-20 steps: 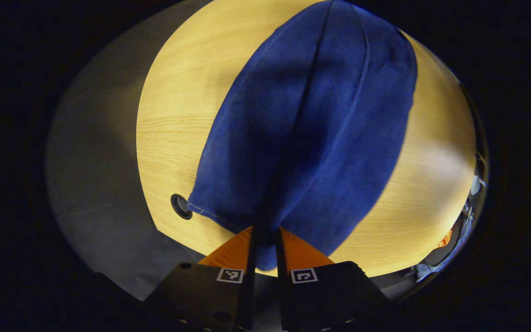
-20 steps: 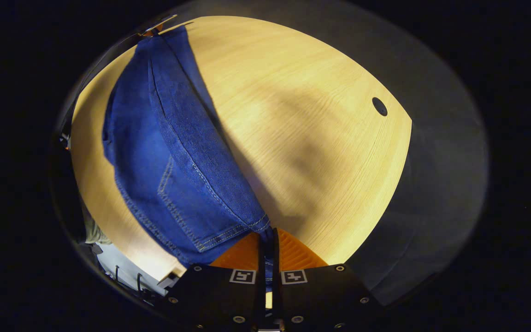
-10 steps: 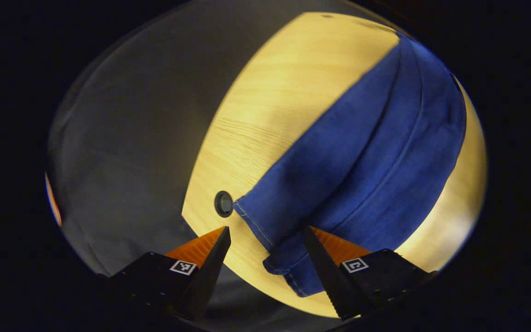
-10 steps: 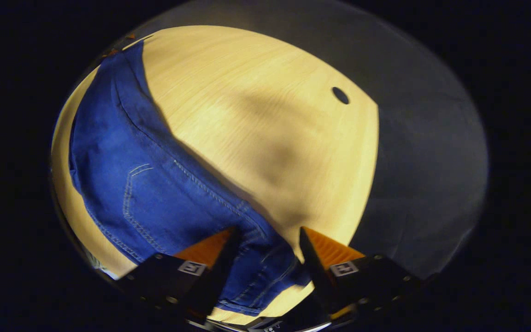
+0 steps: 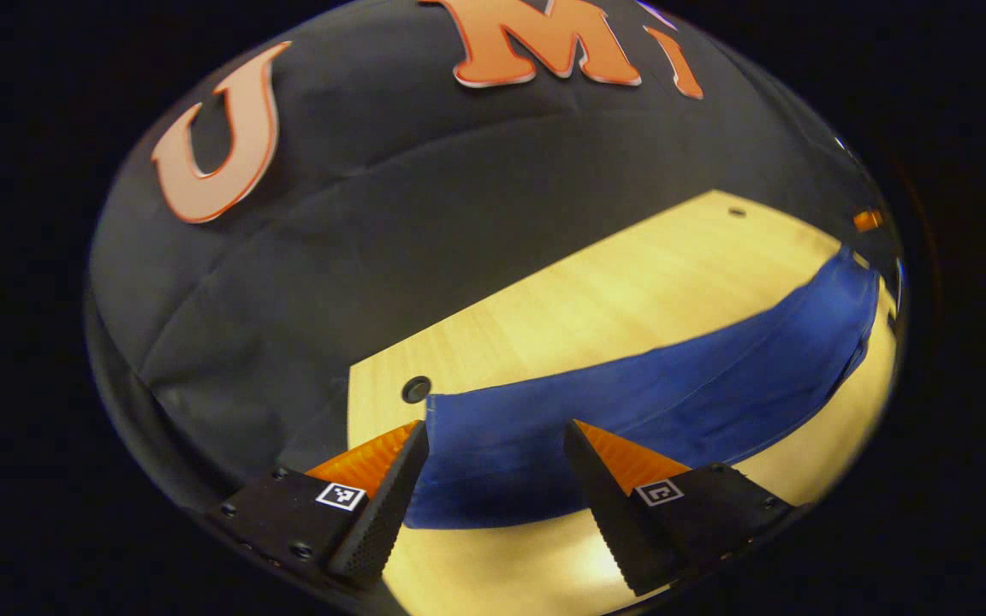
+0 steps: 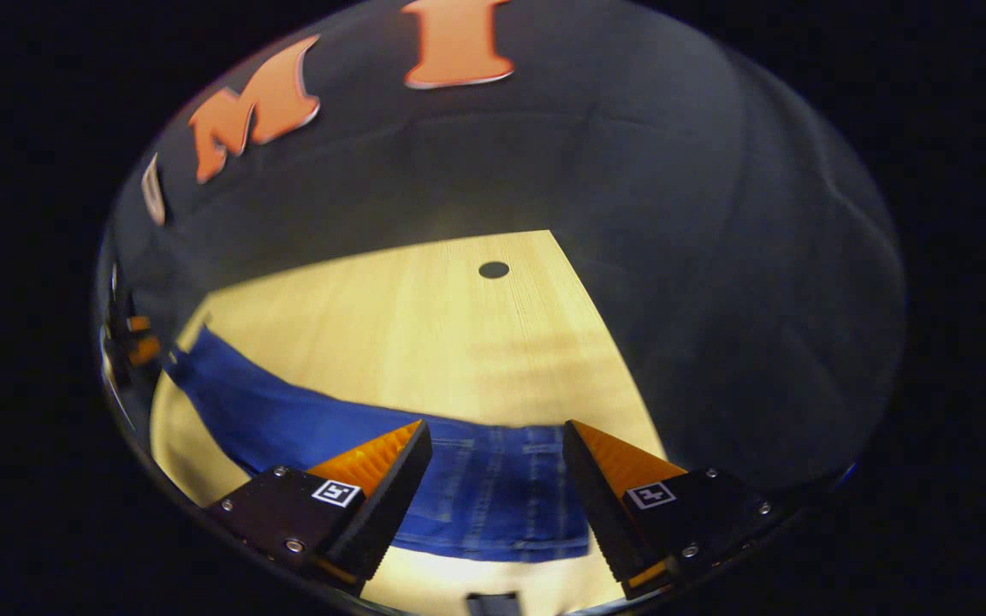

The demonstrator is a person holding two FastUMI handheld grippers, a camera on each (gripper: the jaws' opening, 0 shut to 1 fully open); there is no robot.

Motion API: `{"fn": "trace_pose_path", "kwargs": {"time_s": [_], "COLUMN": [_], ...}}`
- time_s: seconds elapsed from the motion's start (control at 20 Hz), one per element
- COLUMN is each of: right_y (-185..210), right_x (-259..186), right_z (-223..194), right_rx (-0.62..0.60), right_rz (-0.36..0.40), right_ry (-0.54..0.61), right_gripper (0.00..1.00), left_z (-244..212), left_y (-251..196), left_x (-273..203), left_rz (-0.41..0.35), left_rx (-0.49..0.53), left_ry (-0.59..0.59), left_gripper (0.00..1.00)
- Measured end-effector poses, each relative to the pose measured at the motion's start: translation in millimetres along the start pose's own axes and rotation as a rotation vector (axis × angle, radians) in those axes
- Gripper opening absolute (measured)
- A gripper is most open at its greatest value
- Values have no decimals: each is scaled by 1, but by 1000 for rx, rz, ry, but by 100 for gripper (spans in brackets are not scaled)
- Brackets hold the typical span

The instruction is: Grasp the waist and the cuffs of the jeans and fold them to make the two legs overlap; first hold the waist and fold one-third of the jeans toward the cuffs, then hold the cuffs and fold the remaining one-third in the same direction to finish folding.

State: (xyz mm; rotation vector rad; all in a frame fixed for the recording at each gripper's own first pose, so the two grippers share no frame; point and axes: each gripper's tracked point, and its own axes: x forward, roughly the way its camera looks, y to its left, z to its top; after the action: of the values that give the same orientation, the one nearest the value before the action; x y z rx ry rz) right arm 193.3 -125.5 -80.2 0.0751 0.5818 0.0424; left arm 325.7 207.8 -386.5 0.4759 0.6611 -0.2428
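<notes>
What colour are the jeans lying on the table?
Blue denim jeans with lighter stitching, best seen in the right gripper view, on the light wooden table.

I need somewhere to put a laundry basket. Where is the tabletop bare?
Bare wood lies beyond the jeans, from their far edge to the table edge by the wall, around the cable hole. A narrow strip runs along their near edge.

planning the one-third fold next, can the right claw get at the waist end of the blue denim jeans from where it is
Probably yes. The right claw is open with the waist end of the blue denim jeans lying flat on the light wooden table right between its fingers, nothing in the way.
</notes>
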Motion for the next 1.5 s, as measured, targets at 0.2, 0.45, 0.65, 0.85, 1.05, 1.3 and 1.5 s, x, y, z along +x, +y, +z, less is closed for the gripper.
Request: {"fn": "trace_pose_path", "kwargs": {"time_s": [0.2, 0.45, 0.65, 0.85, 1.05, 1.3, 1.5], "right_y": [4, -13, -46, -59, -58, -60, -55], "right_x": [1, 20, 30, 55, 83, 112, 138], "right_z": [-3, -9, -53, -94, -90, -69, -59], "right_rx": [368, 618, 815, 856, 935, 948, 864], "right_rz": [124, 48, -61, -140, -127, -112, -152], "right_ry": [-114, -156, -102, -22, -43, -68, -57], "right_gripper": [97, 96, 96, 96, 96, 96, 95], "left_z": [-10, -15, -14, -14, -14, -10, -10], "left_y": [-12, -30, -40, -41, -41, -36, -38], "left_x": [17, 27, 36, 37, 35, 30, 30], "left_rz": [-39, -79, -107, -117, -101, -78, -81], "left_rx": [-105, -185, -189, -164, -142, -108, -109], "left_ry": [-58, -90, -102, -88, -61, -58, -52], "left_gripper": [98, 99, 98, 98, 98, 98, 99]}}
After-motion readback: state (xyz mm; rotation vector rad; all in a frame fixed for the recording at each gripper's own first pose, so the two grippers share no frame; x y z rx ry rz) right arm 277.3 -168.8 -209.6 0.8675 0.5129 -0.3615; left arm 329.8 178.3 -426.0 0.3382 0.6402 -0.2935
